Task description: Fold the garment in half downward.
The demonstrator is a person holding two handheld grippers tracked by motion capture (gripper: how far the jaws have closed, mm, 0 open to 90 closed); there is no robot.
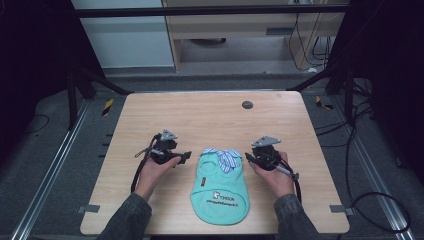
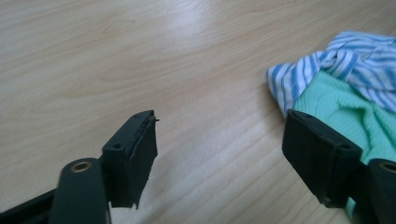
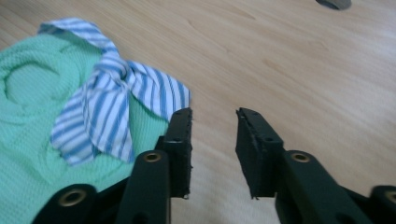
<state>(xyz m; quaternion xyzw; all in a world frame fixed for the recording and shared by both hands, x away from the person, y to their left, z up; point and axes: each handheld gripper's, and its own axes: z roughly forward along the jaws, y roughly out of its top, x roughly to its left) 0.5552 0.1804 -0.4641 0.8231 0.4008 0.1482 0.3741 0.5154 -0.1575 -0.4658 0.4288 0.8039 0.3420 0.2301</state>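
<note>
A small mint-green garment with a logo lies flat near the table's front edge, its blue-and-white striped collar at the far end. My left gripper hovers just left of the collar, open, with bare wood between its jaws. In the left gripper view the collar and green cloth lie beyond the right jaw. My right gripper sits just right of the collar. The right gripper view has its jaws narrowly apart over bare wood, the collar and garment to their left.
The wooden table has a dark round grommet near its far edge, also seen in the right gripper view as a dark disc. Cables trail on the floor at the right. Cabinets stand behind.
</note>
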